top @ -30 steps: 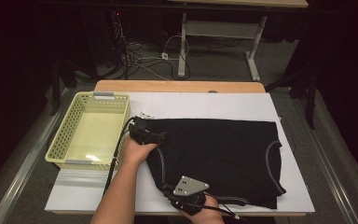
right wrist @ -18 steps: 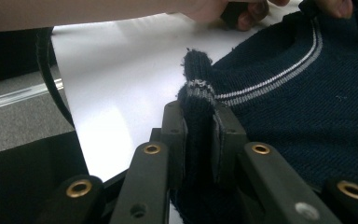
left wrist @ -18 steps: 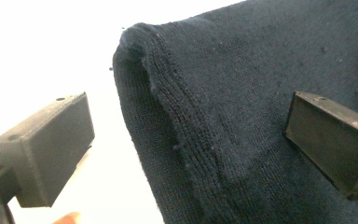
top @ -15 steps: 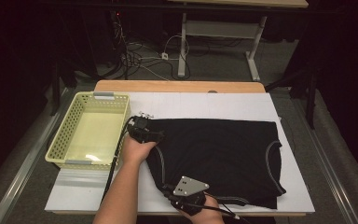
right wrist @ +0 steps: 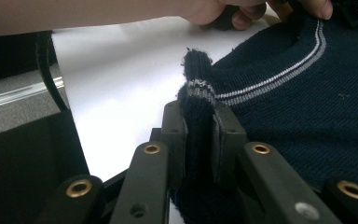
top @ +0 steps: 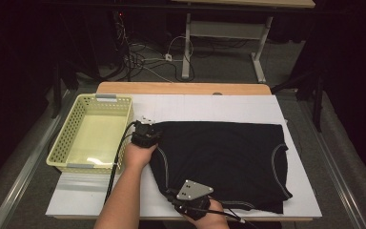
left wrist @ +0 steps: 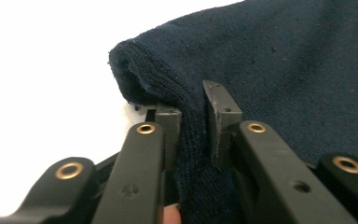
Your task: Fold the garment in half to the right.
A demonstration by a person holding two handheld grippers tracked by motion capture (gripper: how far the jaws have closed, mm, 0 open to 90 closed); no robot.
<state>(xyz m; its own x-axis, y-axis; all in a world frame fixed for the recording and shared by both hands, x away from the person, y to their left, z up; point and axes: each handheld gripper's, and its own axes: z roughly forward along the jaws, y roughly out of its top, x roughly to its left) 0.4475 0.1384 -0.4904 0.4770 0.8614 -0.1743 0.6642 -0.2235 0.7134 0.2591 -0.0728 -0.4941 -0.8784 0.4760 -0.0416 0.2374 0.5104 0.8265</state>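
Note:
A dark navy knit garment (top: 219, 160) with pale stripes at its edges lies spread flat on the white table top (top: 209, 106). My left gripper (top: 145, 132) is at its far left corner. Its jaws have just been closing, and in the left gripper view (left wrist: 193, 126) they pinch a raised fold of the knit (left wrist: 279, 56). My right gripper (top: 190, 199) is at the near left corner by the table's front edge. In the right gripper view (right wrist: 198, 135) it is shut on the striped hem (right wrist: 196, 88), which stands up between the pads.
A pale yellow mesh basket (top: 61, 143) stands on the table to the left of the garment, close to my left hand. Bare white table top lies beyond the garment. Cables (top: 143, 57) and a desk frame are on the floor behind the table.
The left hand has barely shifted at the garment's far left corner. The right hand has stayed where it was.

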